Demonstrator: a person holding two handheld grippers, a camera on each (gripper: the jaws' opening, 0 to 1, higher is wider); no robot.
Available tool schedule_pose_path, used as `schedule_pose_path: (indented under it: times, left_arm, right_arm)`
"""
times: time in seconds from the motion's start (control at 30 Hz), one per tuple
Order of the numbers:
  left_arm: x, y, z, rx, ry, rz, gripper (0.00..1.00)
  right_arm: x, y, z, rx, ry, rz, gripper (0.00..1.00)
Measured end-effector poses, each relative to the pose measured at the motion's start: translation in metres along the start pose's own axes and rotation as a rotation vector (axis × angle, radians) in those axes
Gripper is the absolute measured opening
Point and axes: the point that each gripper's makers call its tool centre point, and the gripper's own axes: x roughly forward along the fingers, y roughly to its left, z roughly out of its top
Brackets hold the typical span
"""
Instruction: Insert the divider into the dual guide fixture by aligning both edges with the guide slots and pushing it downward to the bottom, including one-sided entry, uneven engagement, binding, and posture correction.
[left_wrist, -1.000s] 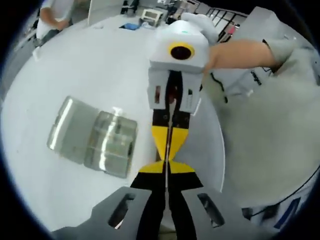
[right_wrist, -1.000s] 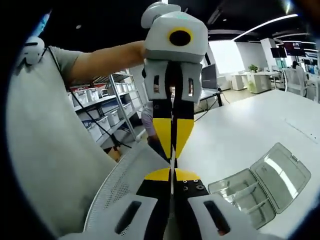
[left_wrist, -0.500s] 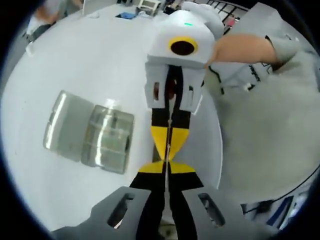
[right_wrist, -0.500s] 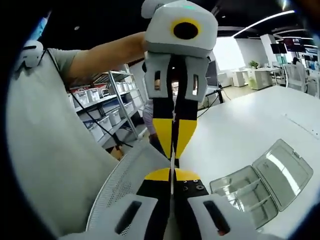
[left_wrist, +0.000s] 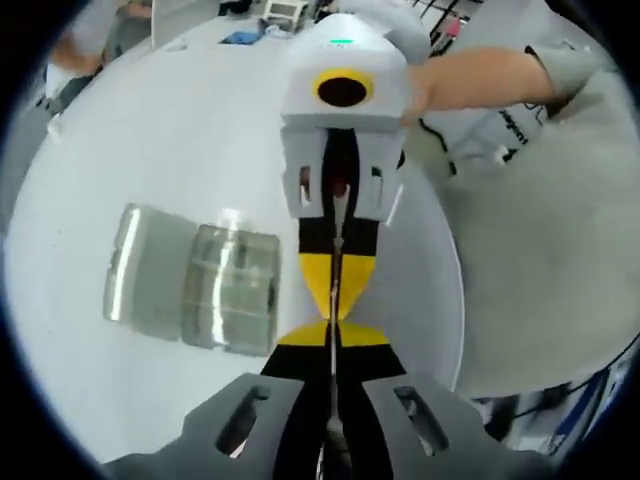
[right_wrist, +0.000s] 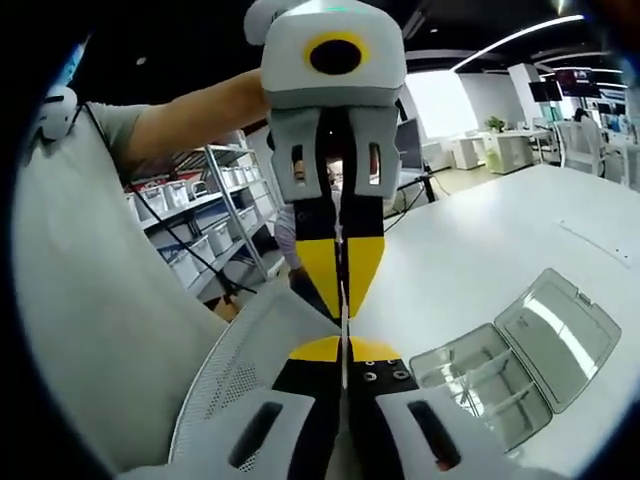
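Observation:
A thin pale divider (left_wrist: 331, 368) shows edge-on as a narrow line between two sets of yellow-and-black jaws that meet tip to tip above the table. My left gripper (left_wrist: 332, 332) is shut on its near end, and my right gripper (left_wrist: 335, 308) faces it, shut on the far end. In the right gripper view the divider (right_wrist: 344, 366) runs from my right gripper (right_wrist: 345, 346) up into the left gripper (right_wrist: 343, 308). The clear plastic guide fixture (left_wrist: 192, 290), a box with its lid folded open, lies on the white table (left_wrist: 150, 150), left of and below the grippers. That fixture (right_wrist: 510, 368) has ribs inside.
A person in a grey shirt (left_wrist: 560, 250) stands at the table's edge, forearms reaching to both grippers. A white mesh chair back (right_wrist: 235, 375) is under the grippers. Shelves with bins (right_wrist: 200, 240) stand behind. Small items (left_wrist: 285, 12) and another person (left_wrist: 95, 40) are at the table's far side.
Both grippers stay tip to tip on the divider. The views have shifted and rolled slightly, so the fixture sits a little differently in each picture; it has not visibly moved on the table.

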Motion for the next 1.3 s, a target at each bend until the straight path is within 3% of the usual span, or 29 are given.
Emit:
schedule_pose_path:
  times: [0.2,0.37,0.43,0.47,0.7,0.9,1.03,1.17,1.3]
  left_arm:
    - [0.004,0.000,-0.003,0.009,0.021,-0.002,0.00]
    - [0.003,0.006,-0.003,0.039,0.054,0.028,0.00]
    - [0.001,0.014,-0.011,0.084,0.107,0.061,0.00]
    - [0.002,0.016,-0.012,0.088,0.115,0.067,0.00]
    - [0.005,0.026,-0.017,0.099,0.139,0.085,0.00]
    - [0.007,0.041,-0.020,0.098,0.164,0.123,0.00]
    - [0.011,0.055,-0.026,0.104,0.208,0.165,0.00]
    - [0.016,0.067,-0.028,0.102,0.229,0.191,0.00]
    - [0.020,0.076,-0.029,0.089,0.246,0.209,0.00]
  right_arm:
    - [0.003,0.000,-0.004,0.015,-0.001,0.001,0.00]
    - [0.001,-0.010,-0.006,0.039,0.003,-0.040,0.00]
    - [-0.001,-0.017,-0.011,0.046,0.025,-0.077,0.05]
    - [-0.001,-0.018,-0.008,0.006,0.010,-0.081,0.05]
    - [-0.004,-0.022,-0.012,0.013,0.017,-0.094,0.12]
    - [-0.009,-0.033,-0.018,-0.002,0.033,-0.149,0.21]
    - [-0.010,-0.037,-0.024,-0.043,0.067,-0.180,0.26]
    - [-0.010,-0.041,-0.028,-0.085,0.106,-0.230,0.36]
    - [-0.011,-0.038,-0.033,-0.114,0.144,-0.238,0.39]
